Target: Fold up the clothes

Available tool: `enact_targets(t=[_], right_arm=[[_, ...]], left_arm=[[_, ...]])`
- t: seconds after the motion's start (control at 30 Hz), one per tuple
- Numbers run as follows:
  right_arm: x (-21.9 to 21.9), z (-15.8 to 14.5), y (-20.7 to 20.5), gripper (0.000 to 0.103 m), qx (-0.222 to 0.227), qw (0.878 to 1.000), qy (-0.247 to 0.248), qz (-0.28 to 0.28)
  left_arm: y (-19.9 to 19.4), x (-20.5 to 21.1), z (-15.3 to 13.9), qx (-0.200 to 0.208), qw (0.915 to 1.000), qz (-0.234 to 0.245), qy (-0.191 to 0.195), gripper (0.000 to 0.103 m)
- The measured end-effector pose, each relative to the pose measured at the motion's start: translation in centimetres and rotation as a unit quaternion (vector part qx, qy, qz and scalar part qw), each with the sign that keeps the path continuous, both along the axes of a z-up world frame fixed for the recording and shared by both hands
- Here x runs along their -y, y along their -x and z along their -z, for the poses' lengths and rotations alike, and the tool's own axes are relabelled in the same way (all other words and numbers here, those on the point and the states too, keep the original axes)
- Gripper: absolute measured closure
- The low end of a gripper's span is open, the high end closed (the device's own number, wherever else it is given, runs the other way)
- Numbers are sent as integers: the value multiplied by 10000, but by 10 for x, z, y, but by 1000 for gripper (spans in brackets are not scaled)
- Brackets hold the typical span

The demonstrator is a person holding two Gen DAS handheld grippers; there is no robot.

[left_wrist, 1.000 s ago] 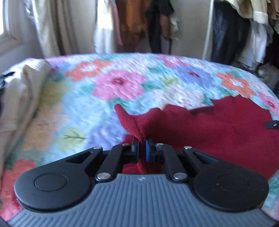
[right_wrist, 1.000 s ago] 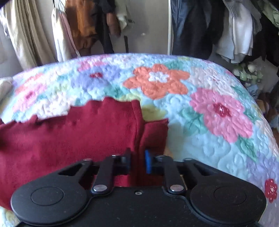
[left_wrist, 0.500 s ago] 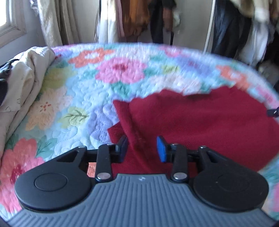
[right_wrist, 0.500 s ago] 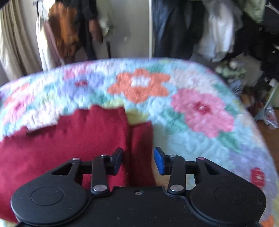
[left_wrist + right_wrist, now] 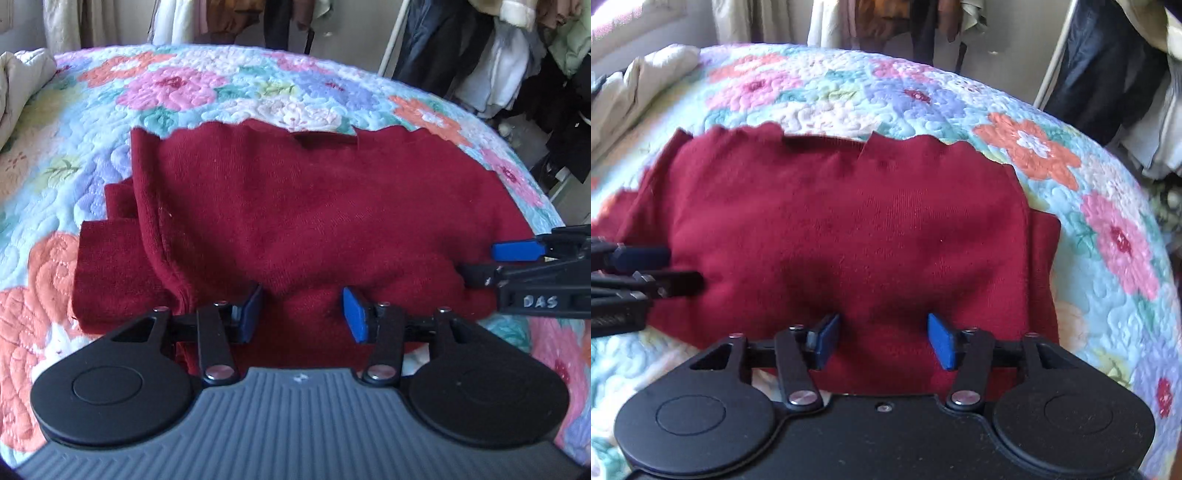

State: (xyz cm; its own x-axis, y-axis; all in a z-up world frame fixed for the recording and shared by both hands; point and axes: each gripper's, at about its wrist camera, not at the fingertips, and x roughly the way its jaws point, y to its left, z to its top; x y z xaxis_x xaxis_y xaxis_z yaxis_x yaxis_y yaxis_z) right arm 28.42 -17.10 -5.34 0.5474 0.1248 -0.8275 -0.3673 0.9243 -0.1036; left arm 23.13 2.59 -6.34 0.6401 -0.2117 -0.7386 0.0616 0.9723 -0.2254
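— While your left gripper (image 5: 302,309) hangs over the near edge of the red garment (image 5: 314,206), what is it holding?

— Nothing; your jaws stand wide apart, and so do those of the right gripper (image 5: 882,339). The garment lies folded flat on the floral quilt (image 5: 177,85) of the bed.

— What does each view add?

— Your left view shows a sleeve sticking out on the left, with hanging clothes (image 5: 517,55) behind. Your right view shows a narrow flap past the right fold and cream bedding (image 5: 639,81) far left.
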Motion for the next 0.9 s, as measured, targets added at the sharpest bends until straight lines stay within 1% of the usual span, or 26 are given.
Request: enact_targets(t=[0.1, 0.17, 0.27, 0.33, 0.4, 0.43, 0.5, 0.57, 0.6, 0.63, 0.7, 0.77, 0.8, 0.87, 0.9], right_arm=[[13, -14, 1, 43, 6, 9991, -303, 309], [28, -21, 4, 39, 51, 9955, -535, 781], [59, -20, 9, 37, -119, 9816, -928, 1664], [78, -16, 10, 37, -343, 9698, -1268, 2056], [95, -13, 10, 36, -474, 9550, -1535, 2492], [100, -12, 11, 35, -468, 9501, -1463, 2715], [104, -9, 9, 35, -408, 9482, -1199, 2914], [110, -2, 5, 35, -584, 9436, -1443, 2923], [114, 1, 4, 35, -738, 9364, -1743, 2954], [118, 5, 3, 34, -855, 9290, -2037, 2970], [122, 12, 1, 29, -993, 9151, -2502, 3002], [121, 19, 1, 14, -1034, 9064, -2716, 3065], [119, 21, 0, 12, -1022, 9022, -2793, 3123], [115, 23, 1, 11, -859, 8951, -2904, 3273], [111, 22, 2, 11, -739, 8964, -2904, 3267]], left_arm=[[-2, -5, -2, -78, 9998, -24, 155, 54], [-1, -7, -5, -91, 9996, -79, 255, 55], [5, -6, -15, 89, 9992, -138, 351, 53], [7, -2, -21, 348, 9978, 6, 557, 53], [9, 3, -26, 553, 9945, 221, 857, 52], [9, 7, -28, 612, 9932, 300, 939, 52], [7, 16, -27, 625, 9926, 469, 928, 51], [-1, 24, -18, 402, 9945, 540, 796, 49], [-8, 27, -10, 155, 9955, 559, 744, 46], [-13, 27, -1, -57, 9954, 552, 781, 45], [-18, 21, 4, -154, 9936, 438, 1025, 44], [-21, 15, 4, -253, 9912, 350, 1251, 44], [-23, 13, 3, -311, 9904, 347, 1301, 44], [-25, 13, 3, -413, 9896, 361, 1329, 44], [-27, 13, 3, -448, 9895, 364, 1325, 44]])
